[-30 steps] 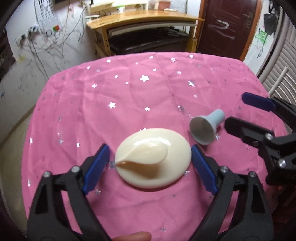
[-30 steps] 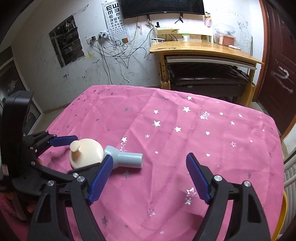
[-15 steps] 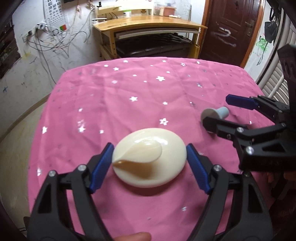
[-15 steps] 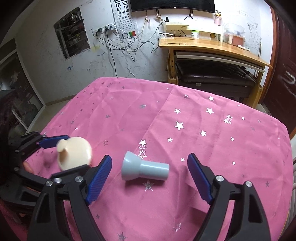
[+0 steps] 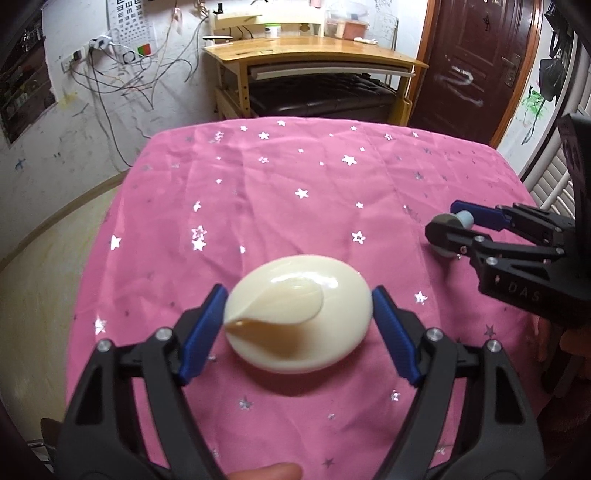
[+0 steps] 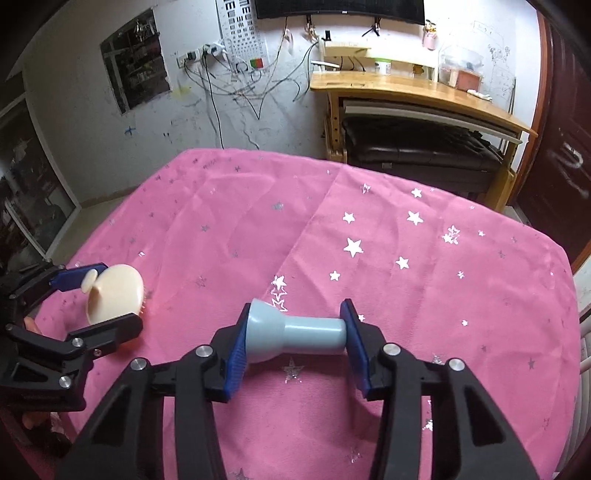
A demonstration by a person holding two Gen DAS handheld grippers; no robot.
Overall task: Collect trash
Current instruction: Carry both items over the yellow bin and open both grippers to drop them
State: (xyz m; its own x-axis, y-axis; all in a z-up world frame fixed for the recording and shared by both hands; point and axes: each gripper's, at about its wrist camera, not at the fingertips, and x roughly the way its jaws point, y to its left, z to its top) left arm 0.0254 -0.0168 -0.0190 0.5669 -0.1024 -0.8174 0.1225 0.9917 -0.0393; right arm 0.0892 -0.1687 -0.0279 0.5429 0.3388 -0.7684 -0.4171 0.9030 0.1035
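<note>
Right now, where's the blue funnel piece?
Right wrist view: blue funnel piece lies sideways on the pink cloth, pinched end to end by the right gripper.

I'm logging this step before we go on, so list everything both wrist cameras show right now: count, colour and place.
Cream oval piece: one, cream, between the left gripper's fingers, lifted off the cloth.
Blue funnel-shaped piece: one, pale blue, lying sideways between the right gripper's fingers.
Tablecloth: one, pink with silver stars, covering the table.
Wooden desk: one, light wood, by the far wall.
Black bench: one, black, under the desk.
Eye chart: one, white, on the wall.
Door: one, dark brown, far right.
Left gripper: black with blue pads, closed on the cream piece.
Right gripper: black with blue pads, closed on the blue piece end to end.
</note>
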